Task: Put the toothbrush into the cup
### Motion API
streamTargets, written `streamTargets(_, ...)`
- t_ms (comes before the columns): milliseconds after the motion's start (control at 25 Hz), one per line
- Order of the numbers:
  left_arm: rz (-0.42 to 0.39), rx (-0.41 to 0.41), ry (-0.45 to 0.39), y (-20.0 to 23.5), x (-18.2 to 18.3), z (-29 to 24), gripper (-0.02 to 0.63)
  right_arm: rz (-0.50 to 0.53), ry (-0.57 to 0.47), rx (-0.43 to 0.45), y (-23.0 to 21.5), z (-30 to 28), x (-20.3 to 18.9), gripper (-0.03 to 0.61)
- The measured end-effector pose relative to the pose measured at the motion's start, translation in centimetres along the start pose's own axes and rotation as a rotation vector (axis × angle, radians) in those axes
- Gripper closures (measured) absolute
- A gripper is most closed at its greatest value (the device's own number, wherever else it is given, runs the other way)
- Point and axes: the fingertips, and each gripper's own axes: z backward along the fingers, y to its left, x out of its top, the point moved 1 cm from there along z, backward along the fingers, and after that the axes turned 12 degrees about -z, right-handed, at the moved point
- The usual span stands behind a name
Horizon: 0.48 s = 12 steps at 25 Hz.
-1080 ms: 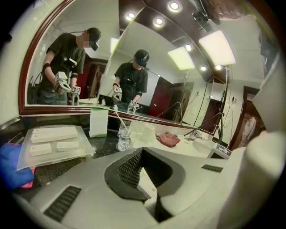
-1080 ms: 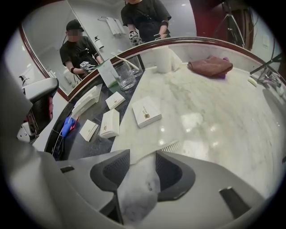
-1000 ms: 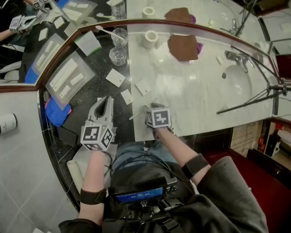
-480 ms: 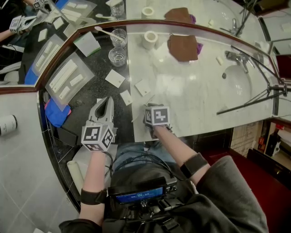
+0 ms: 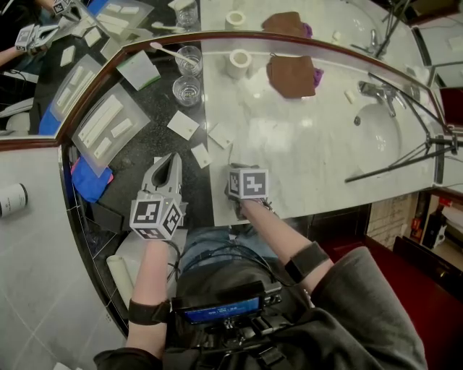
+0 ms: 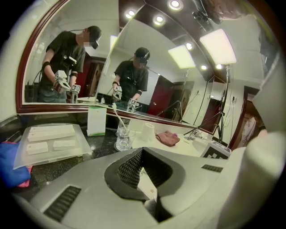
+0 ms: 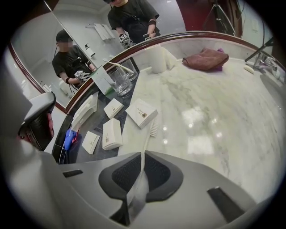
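Light falls from above. In the left gripper view, round ceiling spots (image 6: 174,4) at 12 o'clock and a square panel lamp (image 6: 217,46) at 1 o'clock are both blown out to white, and the room looks bright and warm-toned. In the right gripper view the pale marble bench (image 7: 250,134) throws back glare, with white patches at 3 to 4 o'clock. Small glints sit beside the toothbrush (image 7: 147,143), whose handle goes soft toward 6 o'clock. Both gripper views are fisheye: black at the corners, with lines bowed near the rim. The head view is evenly lit and sharp, though the mirror frame (image 5: 304,40) bends into an arc. The black stone (image 5: 155,115) at 10 o'clock stays dim, and shadows are faint.
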Motion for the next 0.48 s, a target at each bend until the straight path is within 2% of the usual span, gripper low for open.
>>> streamTargets(480, 0.003, -0.009, -0.001, -0.6, 0.0, -0.2, 0.611, 0.012, -0.031, 0.004, -0.9, 1.3, 0.3, 0.561)
